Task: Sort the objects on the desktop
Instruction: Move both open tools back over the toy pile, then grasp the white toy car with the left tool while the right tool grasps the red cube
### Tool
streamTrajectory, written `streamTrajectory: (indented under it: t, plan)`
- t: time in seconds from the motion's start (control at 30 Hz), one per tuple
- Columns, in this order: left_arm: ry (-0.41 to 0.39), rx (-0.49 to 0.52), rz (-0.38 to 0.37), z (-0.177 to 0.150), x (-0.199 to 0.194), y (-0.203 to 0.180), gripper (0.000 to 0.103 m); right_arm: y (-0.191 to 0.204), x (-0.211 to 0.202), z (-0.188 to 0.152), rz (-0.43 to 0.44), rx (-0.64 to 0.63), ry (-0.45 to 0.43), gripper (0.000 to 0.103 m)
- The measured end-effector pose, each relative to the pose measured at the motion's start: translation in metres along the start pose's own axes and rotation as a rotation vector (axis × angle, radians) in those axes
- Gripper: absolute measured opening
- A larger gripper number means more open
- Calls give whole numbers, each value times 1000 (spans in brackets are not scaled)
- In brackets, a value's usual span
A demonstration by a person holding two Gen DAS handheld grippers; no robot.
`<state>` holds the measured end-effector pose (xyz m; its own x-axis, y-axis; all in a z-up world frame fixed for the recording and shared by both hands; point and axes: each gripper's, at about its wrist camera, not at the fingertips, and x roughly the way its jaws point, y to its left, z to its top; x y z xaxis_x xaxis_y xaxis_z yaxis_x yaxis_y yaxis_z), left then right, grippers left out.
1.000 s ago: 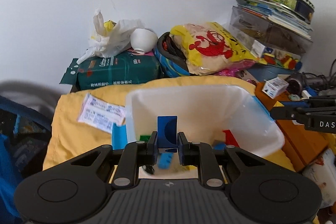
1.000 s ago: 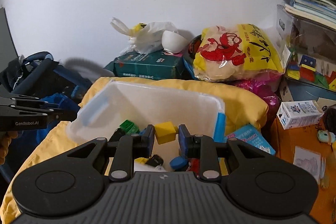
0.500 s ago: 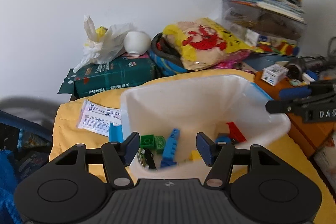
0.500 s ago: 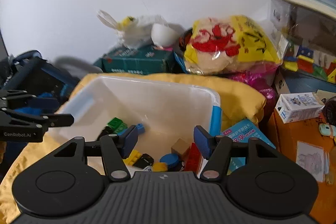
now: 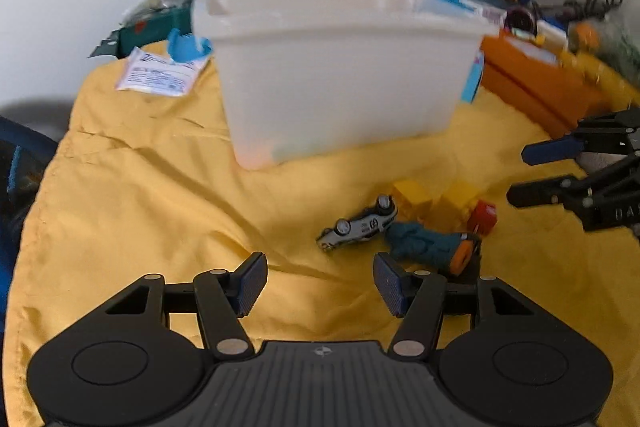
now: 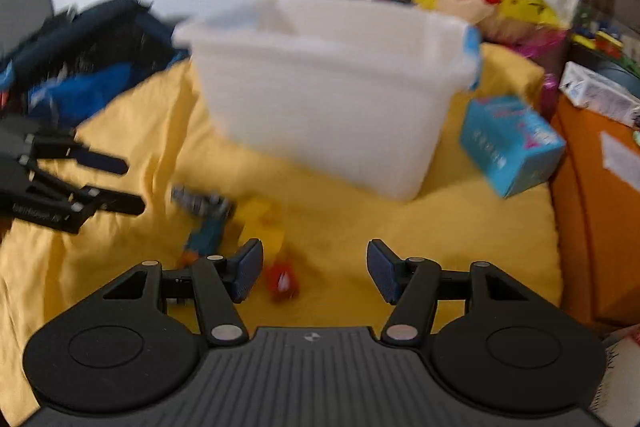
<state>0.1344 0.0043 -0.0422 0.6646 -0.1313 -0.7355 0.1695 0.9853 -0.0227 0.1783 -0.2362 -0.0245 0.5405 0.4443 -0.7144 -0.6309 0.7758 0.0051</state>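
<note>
I am keeping both grippers low over the yellow cloth [image 5: 140, 187], because the loose toys that remain to be sorted are lying there in front of the white bin [image 5: 340, 67], which is where I judge they belong.

The left gripper [image 5: 318, 279] is standing released, its blue pads wide apart with only bare cloth between them. The toy car [image 5: 358, 225] is lying on its side just ahead of it and slightly to the right, wheels showing. Touching the car, and just ahead of the gripper's right finger, is the teal and orange toy [image 5: 432, 247]. The yellow blocks [image 5: 436, 201] and a small red block [image 5: 484, 217] are sitting a little farther ahead to the right, and the bin is standing well beyond them all.

The right gripper [image 6: 314, 269] is closing slightly, yet nothing is being pinched. The red block [image 6: 282, 279] is lying between its fingers, close to the left pad [image 6: 248, 269], apart from both pads as far as the blur lets me judge. The yellow blocks [image 6: 262, 225] are sitting just ahead of that left finger.
</note>
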Motion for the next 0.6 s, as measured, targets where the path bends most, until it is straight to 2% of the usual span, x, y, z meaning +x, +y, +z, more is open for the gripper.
streamTrajectory:
  t: [0.27, 0.37, 0.43, 0.5, 0.57, 0.6]
  plan:
    - [2, 87, -14, 10, 30, -21, 62, 12, 24, -12, 6, -17, 54, 52]
    - [12, 116, -7, 16, 41, -24, 58, 17, 29, -16, 0, -47, 62, 48]
    - [31, 129, -17, 19, 48, -23, 50, 19, 35, -16, -2, -58, 71, 43]
    - [49, 153, -45, 21, 53, -26, 33, 21, 40, -15, -4, -71, 79, 38]
    - [48, 173, -55, 21, 55, -29, 28, 23, 47, -15, 15, -79, 102, 26]
    - [45, 169, -61, 22, 55, -29, 24, 24, 48, -15, 17, -80, 102, 26]
